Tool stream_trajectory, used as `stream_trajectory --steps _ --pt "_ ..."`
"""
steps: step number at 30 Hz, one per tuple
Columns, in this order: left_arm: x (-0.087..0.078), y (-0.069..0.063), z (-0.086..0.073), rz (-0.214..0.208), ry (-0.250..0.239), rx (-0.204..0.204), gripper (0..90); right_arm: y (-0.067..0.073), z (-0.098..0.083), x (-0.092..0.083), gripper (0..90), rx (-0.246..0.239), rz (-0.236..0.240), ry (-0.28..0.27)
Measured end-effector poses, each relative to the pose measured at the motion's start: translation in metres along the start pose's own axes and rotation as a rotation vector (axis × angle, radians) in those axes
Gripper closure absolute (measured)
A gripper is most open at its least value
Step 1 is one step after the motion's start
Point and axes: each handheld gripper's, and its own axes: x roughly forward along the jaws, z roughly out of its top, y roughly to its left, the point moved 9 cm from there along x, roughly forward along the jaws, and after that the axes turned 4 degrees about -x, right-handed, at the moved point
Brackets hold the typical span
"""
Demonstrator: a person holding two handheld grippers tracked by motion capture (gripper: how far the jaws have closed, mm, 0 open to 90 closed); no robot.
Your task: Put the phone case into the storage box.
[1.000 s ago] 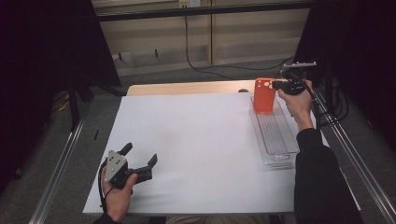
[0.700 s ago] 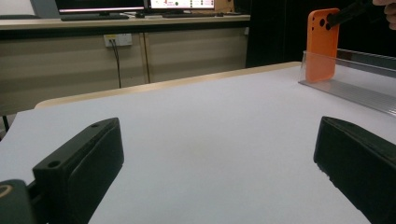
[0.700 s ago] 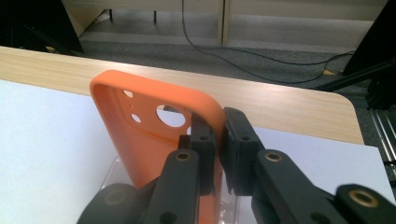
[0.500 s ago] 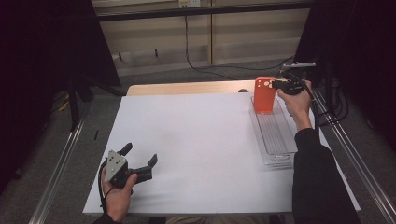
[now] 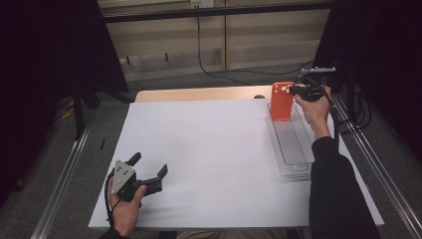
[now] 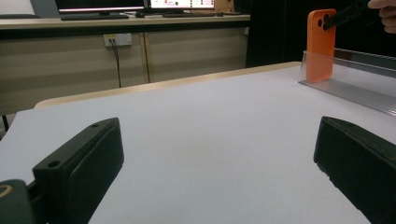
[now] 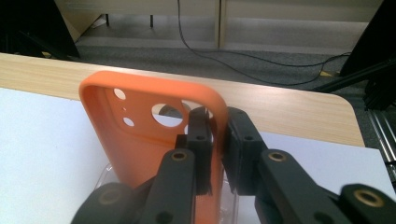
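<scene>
Surface: white sheet [image 5: 214, 159] spread over a wooden table [image 5: 199, 93], whose bare edge shows at the far side; grey floor and a dark cable lie beyond.
Tray: clear plastic tray [image 5: 293, 149], long and narrow, lying on the right part of the sheet with its length running away from the person.
Phone case: orange phone case [image 5: 281, 101] standing upright at the far end of the tray, its camera holes near the top and its hollow side facing the right gripper's camera.
Right arm: dark sleeve reaching forward along the tray's right side, forearm nearly straight, hand raised at the far end.
Right gripper: right gripper [image 5: 294, 90] pointing leftward and level at the case's top corner; its jaws are pinched on the case's edge, one inside the shell and one outside.
Left hand: resting low at the near left of the sheet, wrist bent slightly inward.
Left gripper: left gripper [image 5: 149, 172] lying near the sheet, aimed up-right across it; jaws spread wide with nothing between them, well apart from the tray.
</scene>
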Motion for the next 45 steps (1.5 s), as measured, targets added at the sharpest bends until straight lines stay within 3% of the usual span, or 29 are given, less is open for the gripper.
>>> stream_trajectory --steps 18,37,45 --pt "-0.0003 0.0006 0.0001 0.002 -0.003 -0.006 1.5 -0.004 -0.002 0.0017 79.9 0.047 0.018 -0.008" --pt "-0.0002 0.0019 -0.0007 0.008 0.004 0.003 1.6 -0.0047 -0.0015 0.0014 77.5 0.057 0.021 -0.015" --pt "-0.0004 0.0014 -0.0003 0.007 0.002 0.002 1.5 -0.0075 -0.0021 -0.0003 72.0 0.073 0.017 -0.019"
